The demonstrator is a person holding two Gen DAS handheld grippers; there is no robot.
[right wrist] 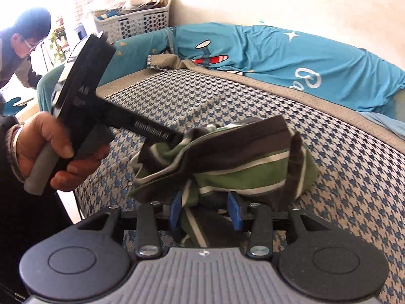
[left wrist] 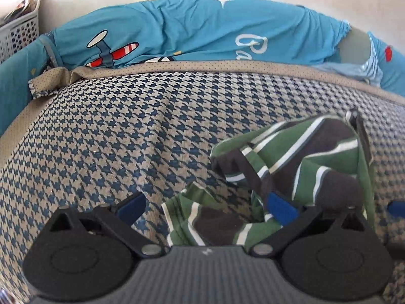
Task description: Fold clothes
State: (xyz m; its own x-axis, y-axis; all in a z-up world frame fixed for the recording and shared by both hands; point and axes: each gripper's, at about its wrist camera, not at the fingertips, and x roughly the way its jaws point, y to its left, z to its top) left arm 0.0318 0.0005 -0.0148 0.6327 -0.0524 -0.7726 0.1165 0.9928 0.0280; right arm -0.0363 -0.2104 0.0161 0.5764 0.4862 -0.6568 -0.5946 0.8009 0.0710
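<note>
A green, brown and white striped garment [left wrist: 316, 167] is bunched up over the houndstooth bedcover [left wrist: 114, 139]. My left gripper [left wrist: 206, 207] is open wide. The cloth lies around its right blue pad [left wrist: 281, 207], and the left pad is bare. In the right wrist view the garment [right wrist: 240, 157] hangs in a blurred heap over the far end of the left gripper's black rail [right wrist: 152, 131]. A hand [right wrist: 50, 147] holds that gripper's grey handle. My right gripper [right wrist: 205, 210] sits just under the heap. Its pads are partly apart, with a fold of cloth passing between them.
A blue cartoon-print pillow [right wrist: 278, 55] lies along the head of the bed by the white wall. A perforated laundry basket [right wrist: 136, 22] full of things stands in the far left corner. A person [right wrist: 22, 50] bends over beyond the bed's left edge.
</note>
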